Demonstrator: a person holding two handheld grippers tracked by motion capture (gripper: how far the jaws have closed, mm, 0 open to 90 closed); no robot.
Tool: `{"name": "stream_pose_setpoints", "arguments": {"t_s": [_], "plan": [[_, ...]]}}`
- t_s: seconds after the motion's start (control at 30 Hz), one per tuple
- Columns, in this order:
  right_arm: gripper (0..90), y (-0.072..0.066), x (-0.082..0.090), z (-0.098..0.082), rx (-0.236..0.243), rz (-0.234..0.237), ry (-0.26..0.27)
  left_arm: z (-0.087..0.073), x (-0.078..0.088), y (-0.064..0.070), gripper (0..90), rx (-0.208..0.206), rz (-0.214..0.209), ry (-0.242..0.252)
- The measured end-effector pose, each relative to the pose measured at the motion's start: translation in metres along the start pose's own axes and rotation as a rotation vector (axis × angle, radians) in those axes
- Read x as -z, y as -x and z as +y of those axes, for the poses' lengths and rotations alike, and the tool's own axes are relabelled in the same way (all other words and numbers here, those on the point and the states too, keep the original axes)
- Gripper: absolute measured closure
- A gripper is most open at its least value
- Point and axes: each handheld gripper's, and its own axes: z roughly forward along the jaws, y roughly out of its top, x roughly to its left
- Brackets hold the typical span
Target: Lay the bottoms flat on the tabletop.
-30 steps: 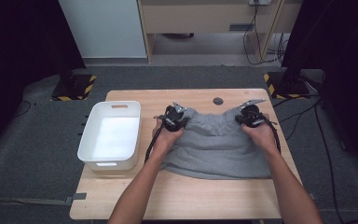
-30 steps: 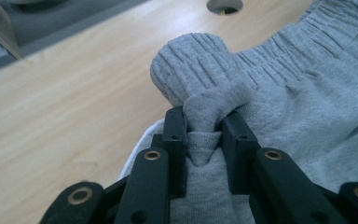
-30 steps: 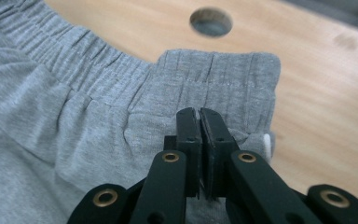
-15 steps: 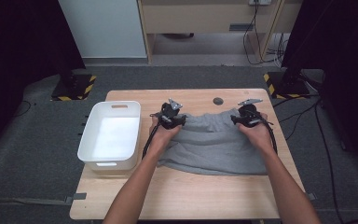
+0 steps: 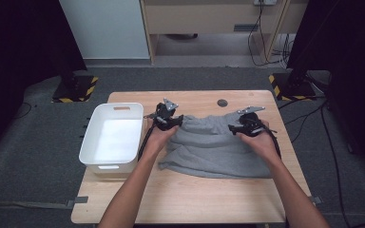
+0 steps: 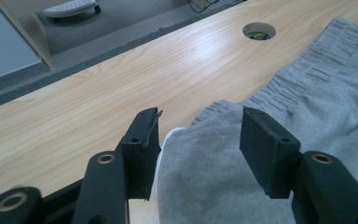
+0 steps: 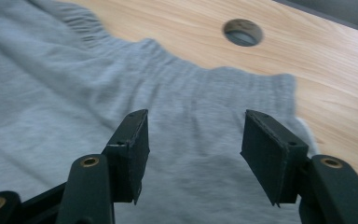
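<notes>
The left gripper (image 6: 200, 140) has its fingers (image 6: 142, 149) apart, and they have just been opening; a rounded fold of the grey garment (image 6: 307, 93) rises between them, against the inner face of the left-hand finger in the left gripper view and clear of the other, so nothing is clamped. The right gripper (image 7: 193, 149) likewise has its fingers (image 7: 270, 154) spread, having just been opening, and they hang over the ribbed band of the grey garment (image 7: 74, 84) without pinching it.

In the high view the left gripper (image 5: 167, 116) sits at the garment's far left corner and the right gripper (image 5: 246, 124) at its far right corner, each carried by a hand (image 5: 262, 142) whose forearm comes in from the near edge of the bench (image 5: 195, 199). The grey garment (image 5: 214, 147) lies spread and rumpled on the middle of the bench, nearer the right edge than the left, its ribbed band towards the far edge. A round hole (image 5: 222, 102) in the bench top lies just beyond the band, near the far edge. A white tub (image 5: 111, 137) stands at the left edge, just beside the left forearm and apart from the cloth.
</notes>
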Motion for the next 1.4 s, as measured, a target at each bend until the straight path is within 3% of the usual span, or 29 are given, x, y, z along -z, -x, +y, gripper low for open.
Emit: {"name": "stream_pose_setpoints", "arguments": {"t_s": [0.07, 0.27, 0.43, 0.53, 0.8, 1.0, 1.23, 1.33, 1.4], "plan": [[43.9, -0.007, 0.001, -0.002, 0.022, 0.019, -0.004, -0.005, 0.006, 0.002, 49.5, 0.009, -0.011, -0.009], [47.5, -0.021, 0.007, -0.009, 0.05, 0.055, 0.003, -0.026, 0.024, 0.016, 51.2, -0.027, -0.043, -0.035], [52.7, -0.02, 0.012, -0.014, 0.051, 0.062, -0.001, -0.05, 0.042, 0.027, 51.8, -0.018, -0.087, -0.038], [61.5, -0.019, 0.023, -0.016, 0.059, 0.077, 0.019, -0.061, 0.052, 0.03, 51.8, -0.021, -0.089, -0.046], [74.3, -0.023, 0.052, -0.036, 0.084, 0.108, 0.044, -0.094, 0.085, 0.044, 50.9, -0.048, -0.115, -0.024], [76.8, -0.032, 0.061, -0.056, 0.11, 0.112, 0.035, -0.117, 0.089, 0.049, 46.7, -0.068, -0.09, -0.081], [75.1, -0.029, 0.066, -0.063, 0.097, 0.12, 0.052, -0.129, 0.084, 0.053, 41.4, -0.075, -0.078, -0.143], [74.4, -0.028, 0.066, -0.064, 0.095, 0.119, 0.05, -0.132, 0.079, 0.052, 44.1, -0.057, -0.075, -0.173], [74.2, -0.027, 0.066, -0.064, 0.089, 0.119, 0.05, -0.133, 0.078, 0.052, 50.9, -0.044, -0.079, -0.18]]}}
